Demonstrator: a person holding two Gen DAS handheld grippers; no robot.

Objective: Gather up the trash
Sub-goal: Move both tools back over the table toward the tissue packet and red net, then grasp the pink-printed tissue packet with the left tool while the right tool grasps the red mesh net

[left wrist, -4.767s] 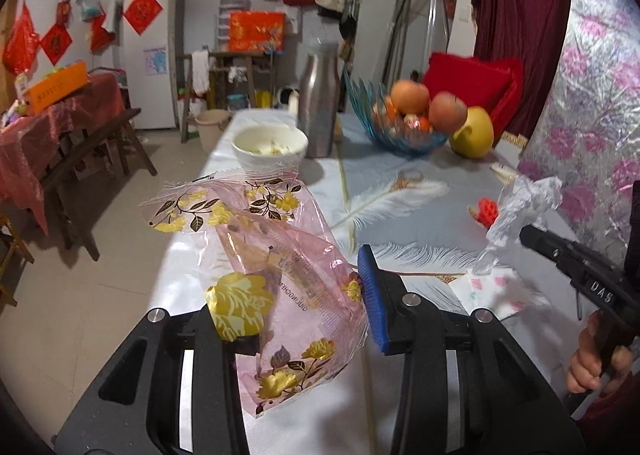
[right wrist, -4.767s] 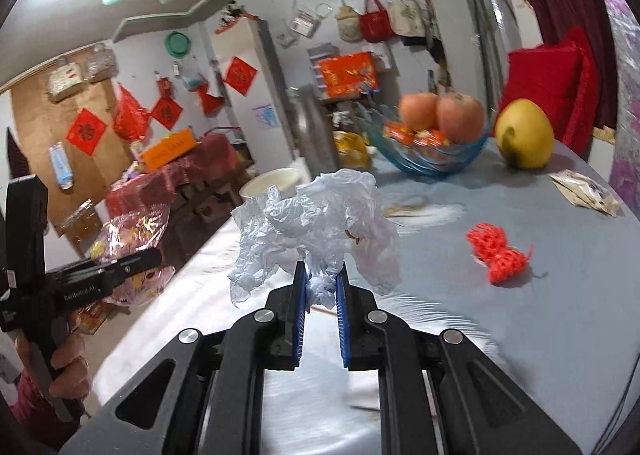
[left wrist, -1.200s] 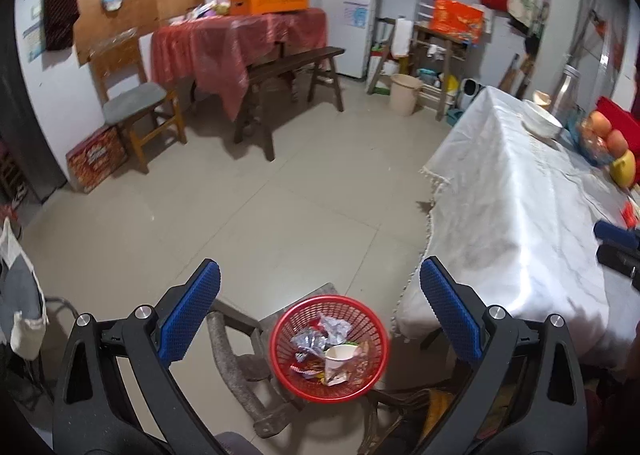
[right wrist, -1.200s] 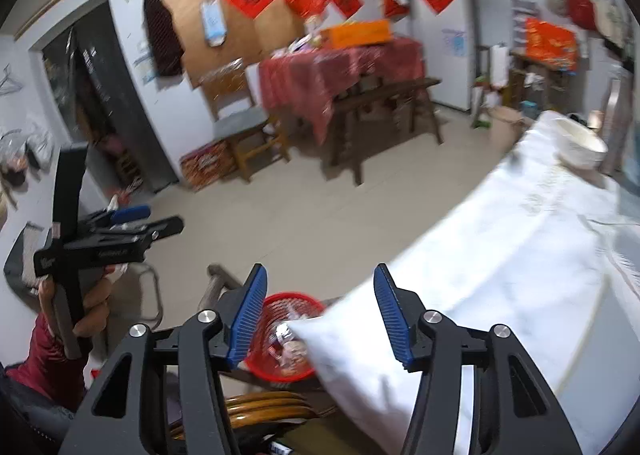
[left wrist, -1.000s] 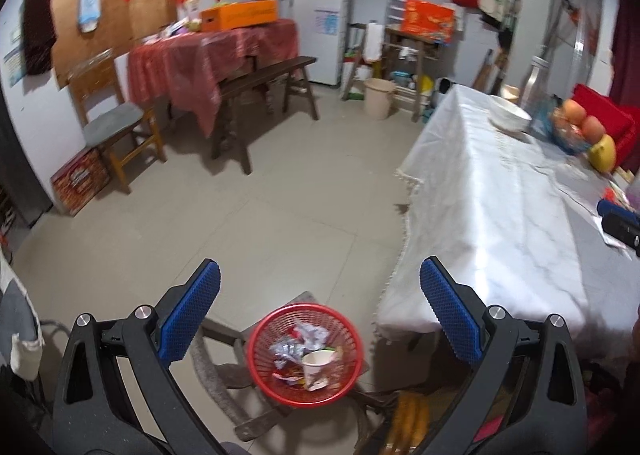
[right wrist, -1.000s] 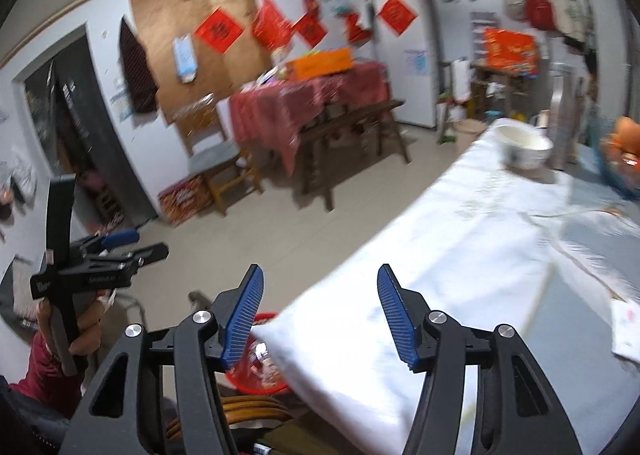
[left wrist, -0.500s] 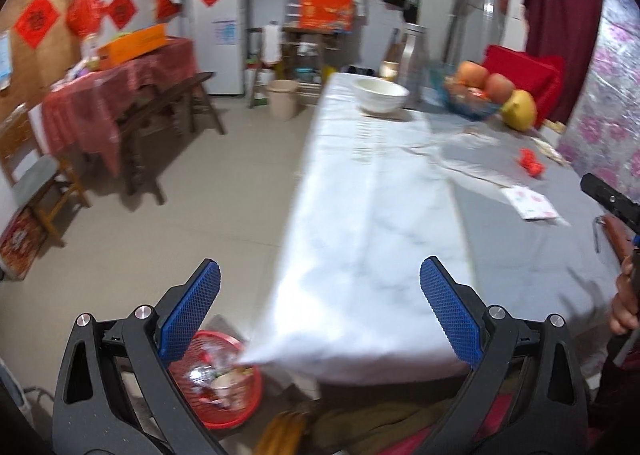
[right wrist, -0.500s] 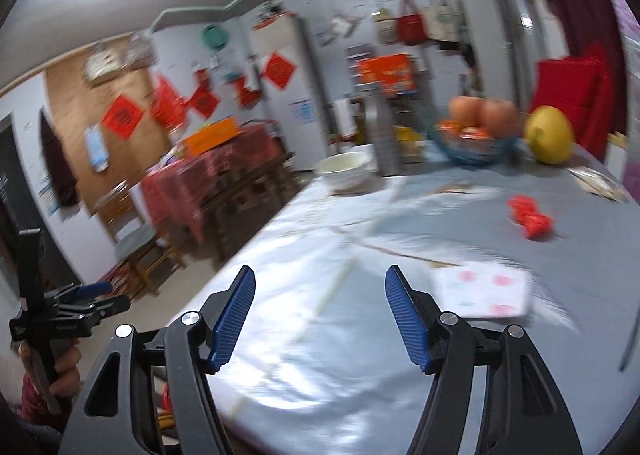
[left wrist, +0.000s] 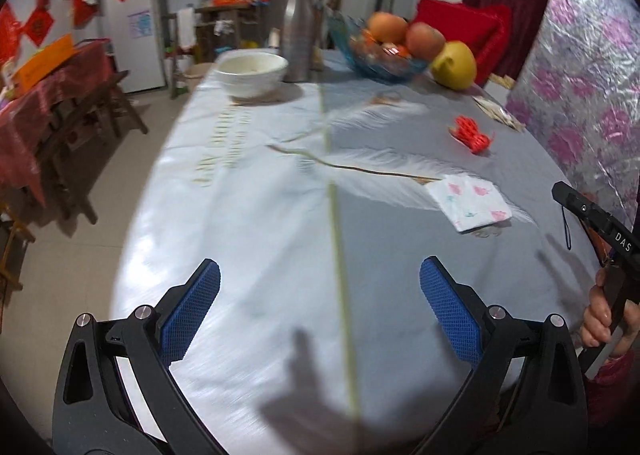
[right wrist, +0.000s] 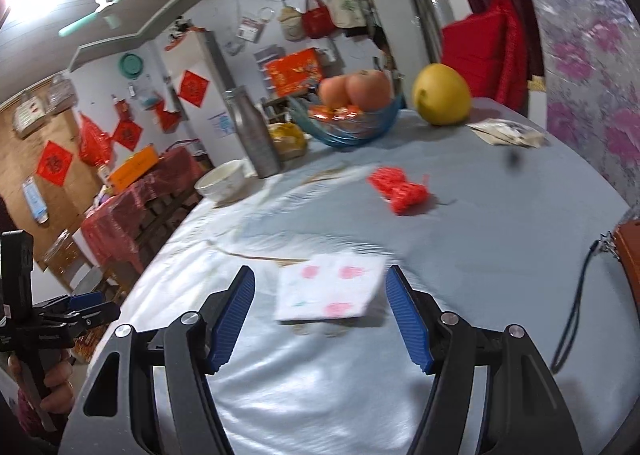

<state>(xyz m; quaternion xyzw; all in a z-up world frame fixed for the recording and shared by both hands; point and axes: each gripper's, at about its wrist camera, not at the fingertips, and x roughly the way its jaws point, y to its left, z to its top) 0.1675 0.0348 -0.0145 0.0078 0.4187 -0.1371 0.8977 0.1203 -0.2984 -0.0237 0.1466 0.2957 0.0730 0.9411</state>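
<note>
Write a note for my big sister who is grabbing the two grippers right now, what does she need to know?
Left gripper: open, nothing in it, above the near end of the table.
Right gripper: open, nothing held; its jaws have just been opening wider. The flowered napkin lies on the table just beyond its fingertips.
Other trash to collect: the red net scrap farther up the table, and a flat wrapper near the yellow fruit.
Done: neither gripper carries anything now.
Left: probably pick up the napkin first, then the red net and the wrapper. No bin is in view.
</note>
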